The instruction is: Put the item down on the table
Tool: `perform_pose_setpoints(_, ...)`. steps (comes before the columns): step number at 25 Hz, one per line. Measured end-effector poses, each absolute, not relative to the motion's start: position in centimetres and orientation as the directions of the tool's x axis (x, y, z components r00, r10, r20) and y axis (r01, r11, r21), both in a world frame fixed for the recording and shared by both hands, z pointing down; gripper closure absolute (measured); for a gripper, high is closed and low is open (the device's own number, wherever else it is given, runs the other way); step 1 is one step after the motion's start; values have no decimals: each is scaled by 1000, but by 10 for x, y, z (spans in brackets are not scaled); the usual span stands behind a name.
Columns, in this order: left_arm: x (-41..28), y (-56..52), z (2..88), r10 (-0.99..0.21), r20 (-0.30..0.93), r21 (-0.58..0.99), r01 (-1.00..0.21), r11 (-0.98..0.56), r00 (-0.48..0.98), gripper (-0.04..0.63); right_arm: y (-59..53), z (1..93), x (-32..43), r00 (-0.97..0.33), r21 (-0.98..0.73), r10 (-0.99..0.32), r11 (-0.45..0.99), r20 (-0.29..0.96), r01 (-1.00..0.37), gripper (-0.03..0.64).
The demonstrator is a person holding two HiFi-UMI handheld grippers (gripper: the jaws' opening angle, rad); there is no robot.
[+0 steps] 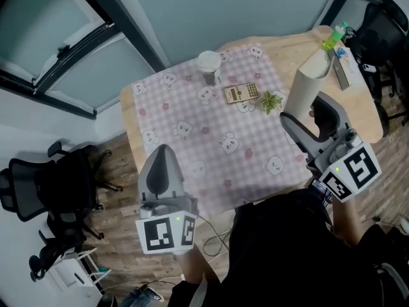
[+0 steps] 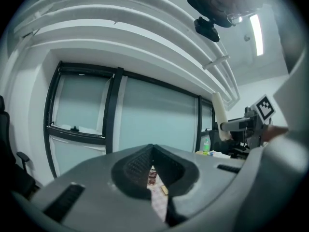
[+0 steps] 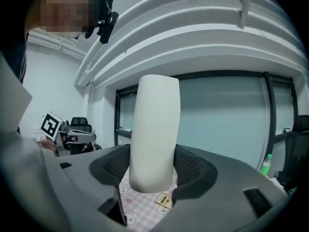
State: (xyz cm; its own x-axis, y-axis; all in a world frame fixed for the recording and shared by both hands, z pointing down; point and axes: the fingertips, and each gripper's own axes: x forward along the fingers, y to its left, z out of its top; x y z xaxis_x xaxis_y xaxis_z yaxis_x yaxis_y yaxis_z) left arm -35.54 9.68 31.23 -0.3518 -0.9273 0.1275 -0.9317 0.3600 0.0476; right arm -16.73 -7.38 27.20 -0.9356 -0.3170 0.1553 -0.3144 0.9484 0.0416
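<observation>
Above the right side of the desk (image 1: 295, 46), the right tool (image 1: 299, 118) (image 3: 153, 167) is clamped on the lower part of a white cylinder (image 1: 307, 85) (image 3: 154, 129). The cylinder stands nearly upright, its bottom end clear of the surface. Beneath it spreads a pink checked cloth (image 1: 211, 147). A calculator (image 1: 242, 93), small plant (image 1: 271, 101) and cup (image 1: 209, 66) sit toward the far edge, and the cloth's near half lies bare. The left tool (image 1: 163, 153) (image 2: 153, 152), jaws together on nothing, hangs by the near left edge.

Soft, even indoor light; faint shadows lie on the pink checked tablecloth (image 1: 192, 149). A long white ceiling lamp (image 2: 255, 33) glares. Both gripper views bend toward dark round edges; the near jaws look soft, perhaps out of focus.
</observation>
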Motion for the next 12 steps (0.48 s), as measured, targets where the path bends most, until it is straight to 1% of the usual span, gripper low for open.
perform_pose_setpoints(8,-321,49,315,-931,174,-29,-946,322,-322,597,-121,301,-121,-937,-5,-295,954,187,-301,322)
perform_pose_setpoints(12,-312,41,317,-923,195,-17,-942,336,-333,597,-134,314,-90,-927,4,-298,952,227,-305,322)
